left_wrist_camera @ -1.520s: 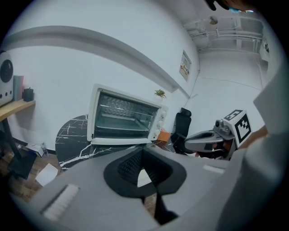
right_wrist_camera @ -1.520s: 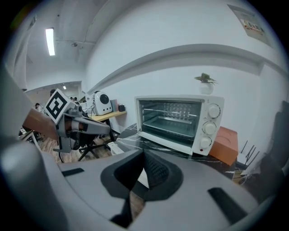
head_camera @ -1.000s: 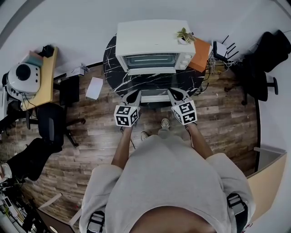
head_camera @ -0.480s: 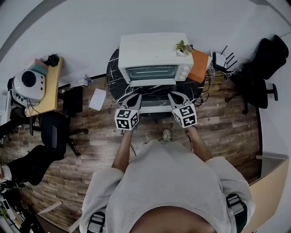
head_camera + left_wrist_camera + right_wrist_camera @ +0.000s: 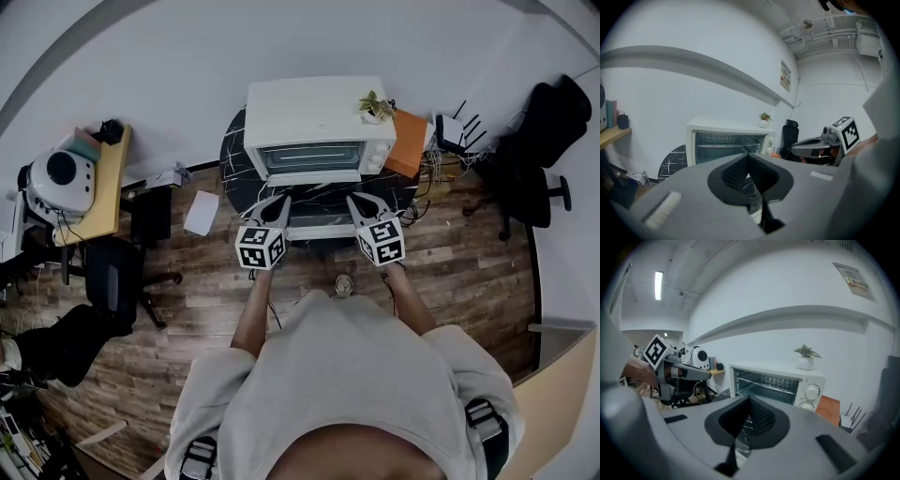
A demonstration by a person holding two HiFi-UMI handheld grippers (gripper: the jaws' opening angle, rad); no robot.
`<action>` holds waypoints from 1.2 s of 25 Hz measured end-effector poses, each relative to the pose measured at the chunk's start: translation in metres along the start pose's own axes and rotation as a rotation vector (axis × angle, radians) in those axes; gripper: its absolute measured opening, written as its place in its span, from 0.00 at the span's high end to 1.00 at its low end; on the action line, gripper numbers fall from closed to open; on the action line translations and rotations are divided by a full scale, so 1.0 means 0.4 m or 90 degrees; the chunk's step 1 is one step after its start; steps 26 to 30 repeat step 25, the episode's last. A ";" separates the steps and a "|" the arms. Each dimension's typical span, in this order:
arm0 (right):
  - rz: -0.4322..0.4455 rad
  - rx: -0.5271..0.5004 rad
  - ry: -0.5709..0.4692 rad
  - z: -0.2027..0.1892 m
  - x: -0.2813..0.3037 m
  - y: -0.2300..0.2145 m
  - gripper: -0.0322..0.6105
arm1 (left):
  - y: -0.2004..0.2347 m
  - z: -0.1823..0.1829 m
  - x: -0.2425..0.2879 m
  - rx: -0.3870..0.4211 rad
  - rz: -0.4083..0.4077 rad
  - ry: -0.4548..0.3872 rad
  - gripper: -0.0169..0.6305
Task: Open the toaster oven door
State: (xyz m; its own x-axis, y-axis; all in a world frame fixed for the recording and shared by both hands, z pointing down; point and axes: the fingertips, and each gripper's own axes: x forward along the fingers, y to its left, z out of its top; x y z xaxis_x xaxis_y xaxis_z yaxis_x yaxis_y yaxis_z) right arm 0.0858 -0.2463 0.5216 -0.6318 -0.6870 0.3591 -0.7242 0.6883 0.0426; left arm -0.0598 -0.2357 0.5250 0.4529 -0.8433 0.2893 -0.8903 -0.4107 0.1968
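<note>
Head view alone shows the layout: the white oven [image 5: 314,117] sits on a round black marble table [image 5: 239,173] against the wall, and its door [image 5: 319,229] seems to hang down, its front edge between the two grippers. The left gripper [image 5: 278,201] and right gripper [image 5: 358,201] hover side by side just in front of the door, apart from it. Each gripper view shows its ribbed pads pressed together at the tips with nothing between them. Both gripper views look into the oven's wire rack, which the head view hides. A small plant [image 5: 376,105] stands on the oven's right corner. No brand can be read on the oven. A wall poster [image 5: 785,76] carries print too small to read. The marker cubes bear only black-and-white squares. Only the right gripper view shows the two knobs [image 5: 812,392] and a ceiling light [image 5: 658,285]. Only the head view shows the desk [image 5: 98,178].
</note>
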 end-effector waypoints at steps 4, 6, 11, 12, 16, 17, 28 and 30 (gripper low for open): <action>-0.003 0.002 0.000 -0.004 -0.004 -0.007 0.93 | -0.006 -0.005 0.005 -0.001 -0.002 0.002 0.96; -0.004 0.004 0.002 -0.007 -0.003 -0.008 0.93 | -0.005 -0.006 0.006 -0.004 -0.003 0.002 0.96; -0.005 0.007 0.008 -0.020 -0.007 -0.011 0.93 | -0.013 -0.012 0.012 -0.005 -0.006 0.006 0.96; -0.005 0.008 0.009 -0.021 -0.007 -0.011 0.93 | -0.015 -0.013 0.014 -0.004 -0.007 0.007 0.96; -0.003 0.009 0.011 -0.027 -0.010 -0.010 0.93 | -0.020 -0.017 0.016 -0.005 -0.009 0.011 0.96; -0.003 0.009 0.012 -0.029 -0.010 -0.010 0.93 | -0.020 -0.019 0.016 -0.006 -0.009 0.011 0.96; 0.001 0.010 0.020 -0.039 -0.007 -0.008 0.93 | -0.015 -0.019 0.017 -0.011 -0.004 0.010 0.96; 0.001 0.010 0.020 -0.039 -0.007 -0.008 0.93 | -0.015 -0.019 0.017 -0.011 -0.004 0.010 0.96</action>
